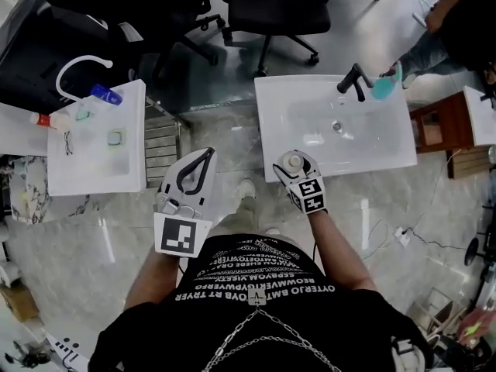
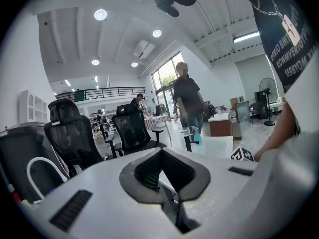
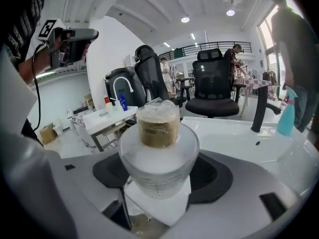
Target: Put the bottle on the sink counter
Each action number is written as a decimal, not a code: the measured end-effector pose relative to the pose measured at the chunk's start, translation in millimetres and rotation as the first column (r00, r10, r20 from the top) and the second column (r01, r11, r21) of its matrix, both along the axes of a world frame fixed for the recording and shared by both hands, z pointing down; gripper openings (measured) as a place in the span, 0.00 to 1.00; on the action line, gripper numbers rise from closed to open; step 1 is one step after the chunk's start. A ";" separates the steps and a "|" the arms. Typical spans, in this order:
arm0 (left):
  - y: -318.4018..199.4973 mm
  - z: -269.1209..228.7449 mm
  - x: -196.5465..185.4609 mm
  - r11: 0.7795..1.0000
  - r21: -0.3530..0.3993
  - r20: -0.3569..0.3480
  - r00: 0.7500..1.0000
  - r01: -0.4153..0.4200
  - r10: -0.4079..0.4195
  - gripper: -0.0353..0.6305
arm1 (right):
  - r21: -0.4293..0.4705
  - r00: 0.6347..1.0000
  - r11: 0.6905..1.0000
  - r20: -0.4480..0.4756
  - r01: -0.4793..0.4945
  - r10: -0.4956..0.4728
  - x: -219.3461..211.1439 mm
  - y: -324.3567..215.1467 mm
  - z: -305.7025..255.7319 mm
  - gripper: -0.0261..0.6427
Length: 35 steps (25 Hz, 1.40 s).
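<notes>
Right gripper [image 1: 295, 166] jaws are closed on the bottle [image 3: 158, 151], clamping its lower body from both sides. A white label or paper piece shows just below the grip. The bottle stands close to upright with its cap uppermost, so its long axis runs roughly vertical and crosses the jaws' line.

Bottle appearance: clear, slightly frosted body, rounded shoulder, short tan neck band, transparent cap. Contents cannot be judged.

Bottle position: in the head view it sits over the front left part of the sink worktop [image 1: 273, 142], just inside the front edge. Contact with the surface cannot be confirmed; it appears to be held above it. Bare worktop lies directly below and ahead of the jaws, with the basin [image 1: 341, 122] beyond and to the right. The black faucet [image 1: 355, 80] and a teal spray bottle [image 1: 385, 87] stand at the far edge, well apart.

Left gripper [image 1: 207, 154] jaws are tip to tip with nothing between them. It is off the worktop's left side, so the right gripper is the nearer one.
</notes>
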<state>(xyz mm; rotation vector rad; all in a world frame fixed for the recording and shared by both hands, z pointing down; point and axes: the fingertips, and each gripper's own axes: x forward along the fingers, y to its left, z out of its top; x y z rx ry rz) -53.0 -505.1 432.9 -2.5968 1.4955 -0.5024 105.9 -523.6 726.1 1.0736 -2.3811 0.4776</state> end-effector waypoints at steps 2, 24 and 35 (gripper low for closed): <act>-3.4 3.7 -3.6 1.000 -0.011 0.003 1.000 0.008 -0.008 0.06 | -0.015 1.000 1.000 -0.011 0.007 -0.007 -3.2 -1.4 14.1 0.53; -7.7 16.0 3.2 0.999 -0.043 0.018 1.000 0.003 -0.003 0.06 | -0.045 0.983 0.986 -0.082 0.161 -0.164 -22.4 15.2 74.0 0.58; 31.2 -12.5 29.0 0.999 0.037 -0.014 1.000 -0.026 0.026 0.06 | 0.054 0.999 0.998 0.002 0.038 -0.038 44.3 47.5 -7.1 0.59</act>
